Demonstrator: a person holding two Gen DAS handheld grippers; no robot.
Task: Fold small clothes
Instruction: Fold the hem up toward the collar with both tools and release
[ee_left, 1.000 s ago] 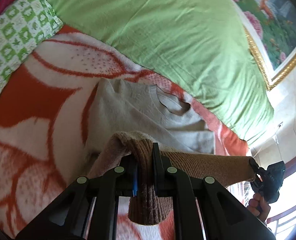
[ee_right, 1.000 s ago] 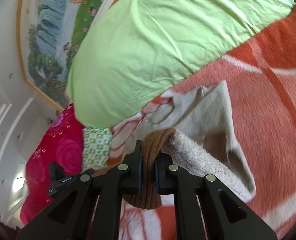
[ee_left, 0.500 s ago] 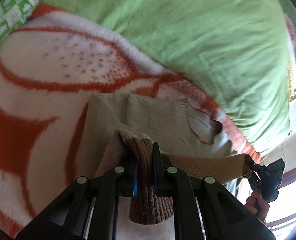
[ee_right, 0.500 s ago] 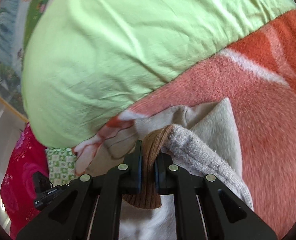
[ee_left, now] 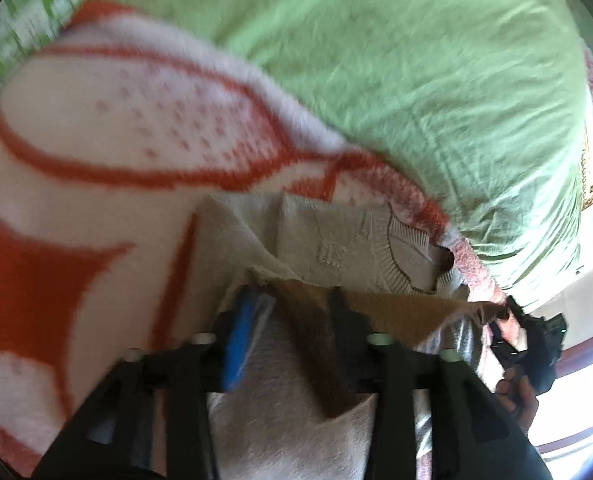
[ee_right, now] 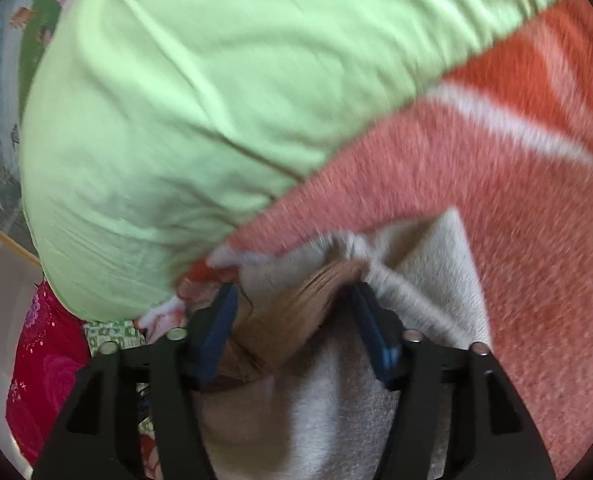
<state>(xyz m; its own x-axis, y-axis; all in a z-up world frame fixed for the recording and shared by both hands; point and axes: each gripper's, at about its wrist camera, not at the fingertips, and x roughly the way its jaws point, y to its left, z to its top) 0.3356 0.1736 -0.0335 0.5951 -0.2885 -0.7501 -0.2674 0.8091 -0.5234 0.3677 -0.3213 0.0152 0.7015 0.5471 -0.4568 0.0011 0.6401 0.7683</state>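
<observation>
So this is the bit where I let go of the hem. My left tongs [ee_left: 292, 316] and right tongs [ee_right: 292, 304] are both opening right now, and the brown ribbed hem [ee_left: 400, 312] of the little beige sweater [ee_left: 336, 240] is slack between the pads instead of pinched. On the right side the hem [ee_right: 296, 300] is bunched up between the two blue pads [ee_right: 216, 328] but nothing looks like it's pressing on it. I'd call both pairs open, with cloth in the gap.

Why both corners at once: I think holding the hem by its two ends keeps the edge straight, so the bottom half comes over the chest as one flat flap and lands near the neckline [ee_left: 420, 248]. The sweater is lying on the orange and white blanket [ee_left: 96, 184] on the bed, just below the big green pillow [ee_left: 416, 60].

Compared with a second ago, the tongs were clamped tight on that hem at both ends and were carrying it up off the blanket. Since then both hands dropped and pushed forward toward the pillow, so the collar end of the sweater fills more of the left view, and the jaws have sprung apart. Half a second ago they were still shut.

You can see my other hand [ee_left: 516, 396] holding the right tool at the edge of the left view. Both views are pretty blurry, so fine detail is a guess.
</observation>
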